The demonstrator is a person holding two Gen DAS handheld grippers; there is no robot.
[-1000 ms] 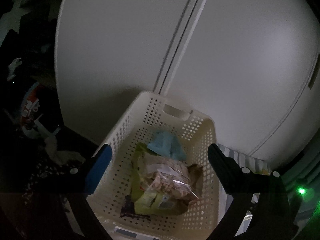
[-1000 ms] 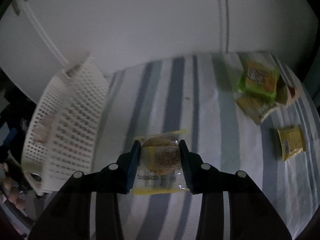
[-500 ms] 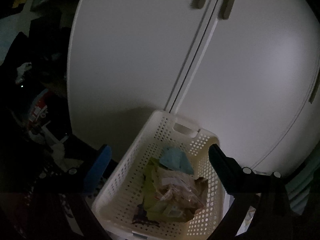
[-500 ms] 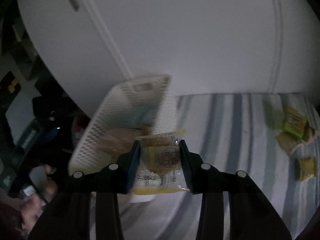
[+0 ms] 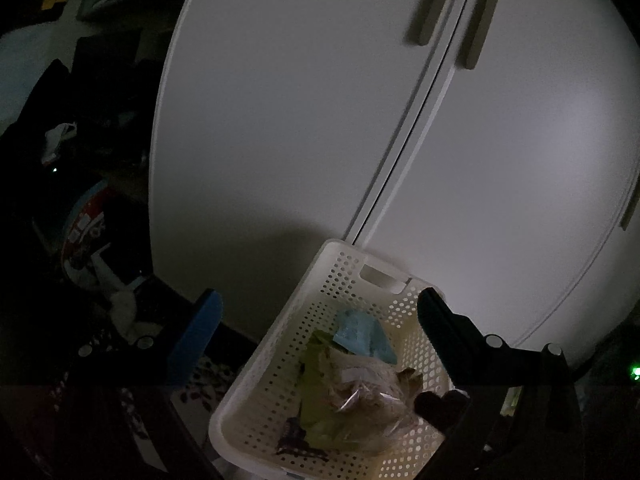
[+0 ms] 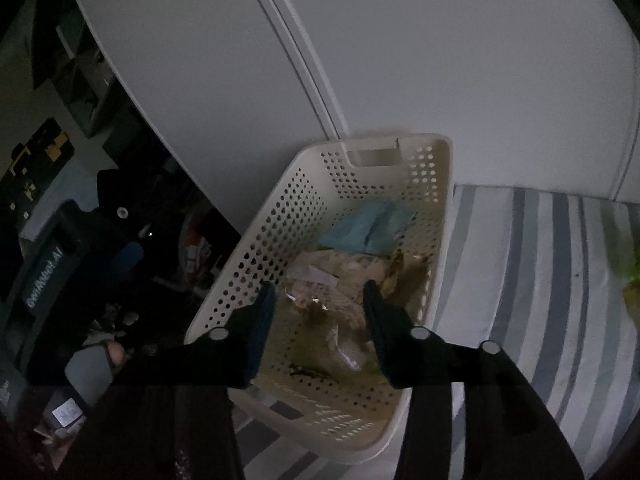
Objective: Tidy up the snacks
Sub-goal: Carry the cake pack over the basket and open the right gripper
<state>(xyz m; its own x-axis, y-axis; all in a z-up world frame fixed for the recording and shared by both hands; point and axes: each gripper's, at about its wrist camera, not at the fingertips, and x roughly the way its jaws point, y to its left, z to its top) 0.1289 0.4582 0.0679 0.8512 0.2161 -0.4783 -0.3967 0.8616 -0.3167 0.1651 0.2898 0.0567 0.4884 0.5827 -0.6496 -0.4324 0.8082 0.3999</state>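
Observation:
A cream perforated basket stands against white cabinet doors. Inside lie a light blue packet, a clear bag of pale snacks and a green packet. My right gripper hangs over the basket's near half, open, with nothing between its fingers. A pale round-snack packet lies in the basket just below it. My left gripper is open and wide, hovering above the basket's left wall and holding nothing.
White cabinet doors with bar handles rise right behind the basket. A grey and white striped cloth stretches to the right, with a green snack at its far edge. Dark clutter fills the floor on the left.
My right gripper carried the yellow-edged snack packet from the striped cloth to over the basket and let it go. The left gripper lifted and drew back from the basket.

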